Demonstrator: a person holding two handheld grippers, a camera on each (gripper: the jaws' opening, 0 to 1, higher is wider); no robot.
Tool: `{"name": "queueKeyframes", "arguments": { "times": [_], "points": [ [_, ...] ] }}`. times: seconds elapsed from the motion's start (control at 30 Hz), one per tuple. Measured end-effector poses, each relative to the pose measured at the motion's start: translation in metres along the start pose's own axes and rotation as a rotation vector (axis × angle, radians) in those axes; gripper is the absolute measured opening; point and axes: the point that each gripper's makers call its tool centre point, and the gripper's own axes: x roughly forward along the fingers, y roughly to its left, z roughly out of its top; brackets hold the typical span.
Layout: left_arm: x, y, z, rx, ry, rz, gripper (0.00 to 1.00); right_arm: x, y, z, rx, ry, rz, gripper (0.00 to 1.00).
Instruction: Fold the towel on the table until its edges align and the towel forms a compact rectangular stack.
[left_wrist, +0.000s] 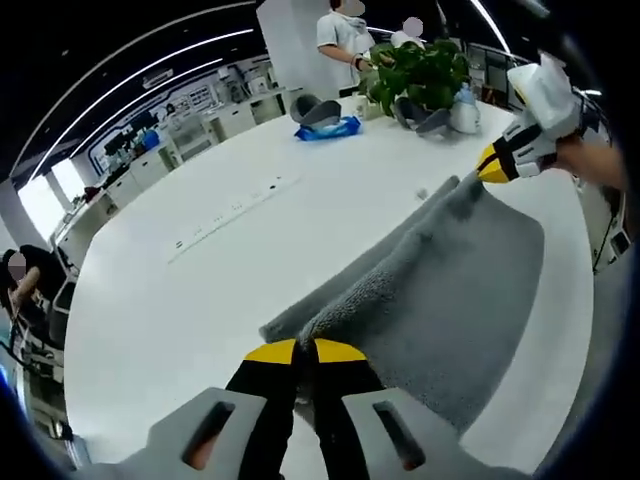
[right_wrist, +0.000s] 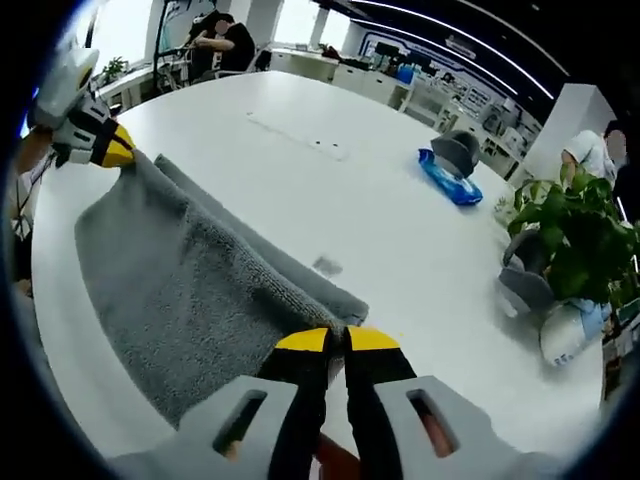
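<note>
- With both pairs of jaws pinched tight on cloth, the left gripper (left_wrist: 306, 352) grips one end of the towel (left_wrist: 450, 290) and the right gripper (right_wrist: 337, 340) grips the opposite end.
- Same raised edge is held at both ends; in the left gripper view the right gripper sits far up-right at the towel's distant corner, and in the right gripper view the left gripper sits far up-left.
- Towel's long axis runs gripper to gripper, stretched fairly straight between them.
- Held edge is lifted as a ridge; the rest of the cloth drapes down one side and lies flat on the tabletop (left_wrist: 200, 270), a narrower strip falling on the other side.
- Towel sits near the tabletop's close rim, grey on white, looks already doubled once, though layers are hard to count.
- Neither hand is nearer: each is on its own end, well apart.
- Next move likely turns on carrying the held edge across the short axis to meet the free edge, both hands moving together.
- Plant (right_wrist: 575, 235), blue item (right_wrist: 450, 178) and grey pads sit well apart, far side.
</note>
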Motion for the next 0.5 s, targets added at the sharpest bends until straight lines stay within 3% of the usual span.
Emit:
{"name": "queueKeyframes", "arguments": {
  "times": [0.13,0.33,0.43,0.5],
  "points": [
    [-0.003,0.012,0.008,0.022,-0.054,0.066,0.07,-0.006,-0.001,0.008,0.084,-0.052,0.014,0.19],
    [-0.01,0.008,0.016,-0.001,-0.081,0.035,0.09,-0.027,0.011,0.004,0.094,-0.063,0.039,0.11],
    [-0.006,-0.002,0.008,0.019,-0.051,-0.001,0.08,-0.04,0.023,-0.009,0.113,-0.04,0.056,0.0],
    [-0.003,-0.011,0.001,0.018,-0.017,-0.039,0.07,-0.045,0.029,-0.017,0.138,-0.024,0.065,0.0]
  ]
}}
